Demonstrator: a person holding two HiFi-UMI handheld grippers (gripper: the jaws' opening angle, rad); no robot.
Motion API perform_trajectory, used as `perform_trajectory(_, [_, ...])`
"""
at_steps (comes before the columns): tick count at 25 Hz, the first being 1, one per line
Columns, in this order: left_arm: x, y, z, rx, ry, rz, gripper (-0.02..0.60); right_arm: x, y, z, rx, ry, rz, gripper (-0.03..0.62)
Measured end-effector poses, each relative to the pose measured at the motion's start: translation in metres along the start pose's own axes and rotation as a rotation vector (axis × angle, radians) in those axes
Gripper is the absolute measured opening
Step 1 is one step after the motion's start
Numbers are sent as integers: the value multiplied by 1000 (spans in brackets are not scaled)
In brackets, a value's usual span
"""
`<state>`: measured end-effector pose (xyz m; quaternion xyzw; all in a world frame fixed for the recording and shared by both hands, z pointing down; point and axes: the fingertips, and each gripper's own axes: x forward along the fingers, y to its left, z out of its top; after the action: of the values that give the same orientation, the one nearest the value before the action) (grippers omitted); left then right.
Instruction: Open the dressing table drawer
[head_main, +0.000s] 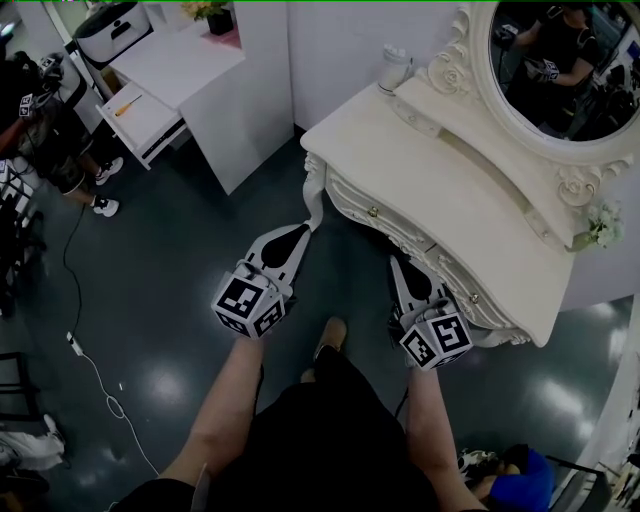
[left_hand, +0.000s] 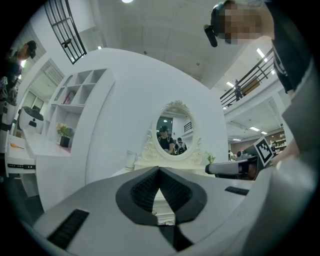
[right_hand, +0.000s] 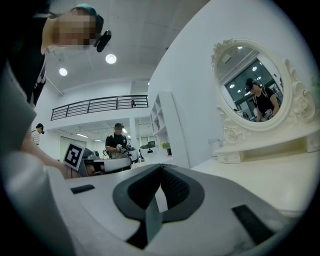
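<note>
The cream dressing table (head_main: 450, 190) with an oval mirror (head_main: 560, 70) stands ahead at the right. Its drawer front (head_main: 405, 238) sits flush, with one small gold knob (head_main: 373, 212) toward the left and another (head_main: 474, 297) toward the right. My left gripper (head_main: 303, 232) is shut and empty, its tips just off the table's left front corner. In the left gripper view the jaws (left_hand: 159, 168) meet, and a gold knob (left_hand: 154, 213) shows in the gap below them. My right gripper (head_main: 397, 262) is shut and empty below the drawer front; its jaws (right_hand: 161, 166) touch at the tip.
A white cup (head_main: 393, 68) stands on the tabletop's far corner and a flower sprig (head_main: 603, 225) hangs at the right. A white desk with shelves (head_main: 190, 75) is at the back left. A person (head_main: 40, 120) stands far left, and a cable (head_main: 92, 368) lies on the dark floor.
</note>
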<state>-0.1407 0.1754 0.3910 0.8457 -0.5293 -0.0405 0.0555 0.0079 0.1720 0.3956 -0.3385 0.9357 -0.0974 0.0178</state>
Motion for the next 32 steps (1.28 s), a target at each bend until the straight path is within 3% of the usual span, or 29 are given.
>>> perform_trajectory(32, [187,40,-4,-7,33,-78,8,90,-153,25,31,-2,-52,3])
